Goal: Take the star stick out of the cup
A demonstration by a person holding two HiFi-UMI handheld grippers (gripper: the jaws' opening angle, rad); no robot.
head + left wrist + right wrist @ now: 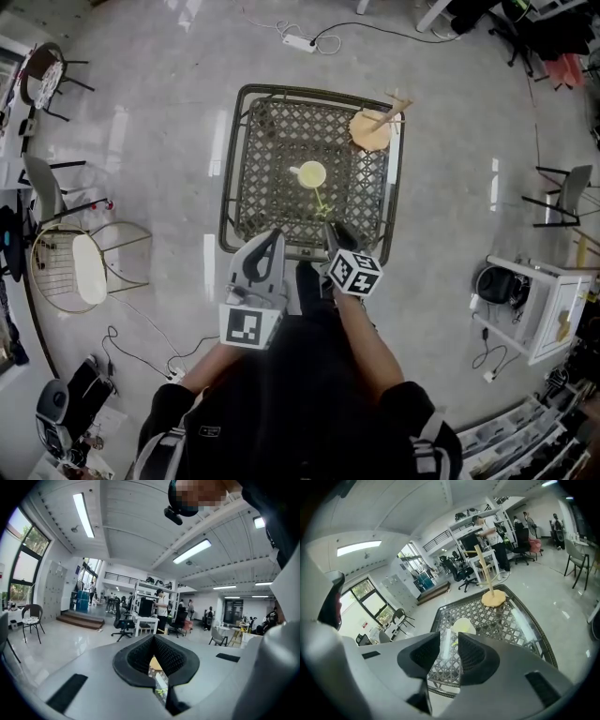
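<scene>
Star stick (320,200) is seen leaning out of the cup (311,174) mid lattice table (262,187), tipped nearward. It is judged light, thin and bendy, best pinched on the shaft above the rim. Right gripper (449,644) is spread and empty; left gripper (154,641) is pressed together and empty. The star end cannot be made out.

Square table (309,91) with dark frame and lattice top, on glossy grey floor (150,122). At its far right corner, upright wooden peg stand (372,129) on a round base. Beyond the table, white power strip (298,41) with trailing cord. Off to the left, round wire-framed chair (77,269) with white seat. Off to the right, white cabinet (548,309) and grey chair (565,192). Overhead, long strip light (83,509). Across the hall, black office chair (123,620) beside low wooden steps (78,619).
</scene>
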